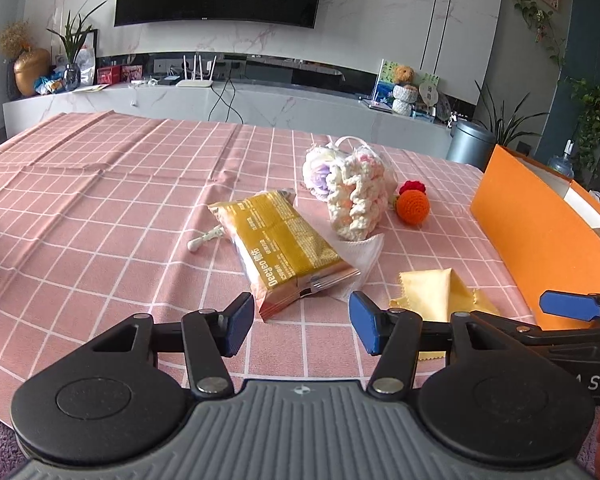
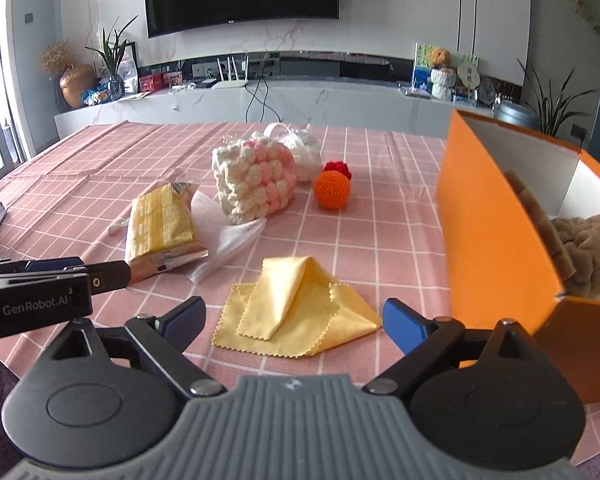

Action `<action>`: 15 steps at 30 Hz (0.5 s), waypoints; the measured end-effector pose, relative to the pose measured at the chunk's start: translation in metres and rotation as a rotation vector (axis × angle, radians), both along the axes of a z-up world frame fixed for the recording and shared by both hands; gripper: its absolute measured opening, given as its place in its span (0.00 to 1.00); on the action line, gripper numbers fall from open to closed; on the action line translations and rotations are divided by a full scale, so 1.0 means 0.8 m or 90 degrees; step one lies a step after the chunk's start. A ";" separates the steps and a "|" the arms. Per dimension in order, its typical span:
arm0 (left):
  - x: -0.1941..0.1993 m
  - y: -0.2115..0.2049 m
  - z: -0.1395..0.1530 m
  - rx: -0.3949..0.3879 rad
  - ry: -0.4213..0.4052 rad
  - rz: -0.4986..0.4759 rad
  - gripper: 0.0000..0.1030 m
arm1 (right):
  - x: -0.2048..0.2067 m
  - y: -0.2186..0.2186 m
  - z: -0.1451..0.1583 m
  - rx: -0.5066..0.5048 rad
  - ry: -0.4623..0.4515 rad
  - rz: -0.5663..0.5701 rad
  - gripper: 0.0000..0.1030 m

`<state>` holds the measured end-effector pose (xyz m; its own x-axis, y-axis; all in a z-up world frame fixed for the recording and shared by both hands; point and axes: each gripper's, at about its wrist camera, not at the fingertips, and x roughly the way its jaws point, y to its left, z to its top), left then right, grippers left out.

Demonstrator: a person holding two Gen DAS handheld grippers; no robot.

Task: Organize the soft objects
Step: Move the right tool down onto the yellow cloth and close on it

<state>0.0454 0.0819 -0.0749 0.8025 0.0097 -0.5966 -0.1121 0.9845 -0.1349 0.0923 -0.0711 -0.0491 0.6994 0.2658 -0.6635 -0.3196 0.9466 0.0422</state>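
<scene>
- The right gripper [image 2: 294, 320] hangs low over the near edge of the pink checked tablecloth [image 2: 100, 152], jaws spread wide and holding nothing; the yellow cloth [image 2: 296, 308] lies folded on the table just beyond the gap between its 2 fingers.
- The left gripper [image 1: 302, 322] sits to the left of it, jaws also well open and empty, aimed at the near end of the gold snack packet [image 1: 284, 248], which lies on the table not quite between the pads.
- The orange box [image 2: 496, 232] stands open at the right, touching nothing on the table that I can see; a brown plush toy [image 2: 584, 248] already lies inside it.
- Left out on the cloth: the pink-and-cream crochet pouch [image 2: 254, 180] at the middle, the orange crochet ball [image 2: 332, 190] just to its right, and a white tissue [image 2: 228, 236] partly under the pouch.
- Judged step: the sorting is partly done, and the yellow cloth looks like the next pick.
- The next move calls for lowering the right fingers around the raised fold, closing on that ridge rather than the flat hem, then lifting right over the box wall.
</scene>
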 end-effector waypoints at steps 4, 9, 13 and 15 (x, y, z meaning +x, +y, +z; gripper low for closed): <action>0.008 0.002 -0.005 -0.002 0.014 0.001 0.67 | 0.026 0.005 -0.011 0.004 0.030 -0.003 0.94; 0.024 0.009 -0.010 -0.009 0.025 0.014 0.68 | 0.057 0.011 -0.026 -0.008 0.058 -0.009 0.94; 0.035 0.013 -0.014 -0.011 0.031 0.022 0.69 | 0.076 0.014 -0.039 -0.002 0.083 -0.018 0.94; 0.038 0.013 -0.016 -0.011 0.033 0.022 0.69 | 0.079 0.015 -0.043 0.000 0.089 -0.014 0.94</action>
<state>0.0758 0.0921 -0.0875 0.7701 0.0270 -0.6373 -0.1538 0.9775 -0.1443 0.1559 -0.0593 -0.0837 0.6061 0.2523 -0.7543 -0.2904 0.9531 0.0854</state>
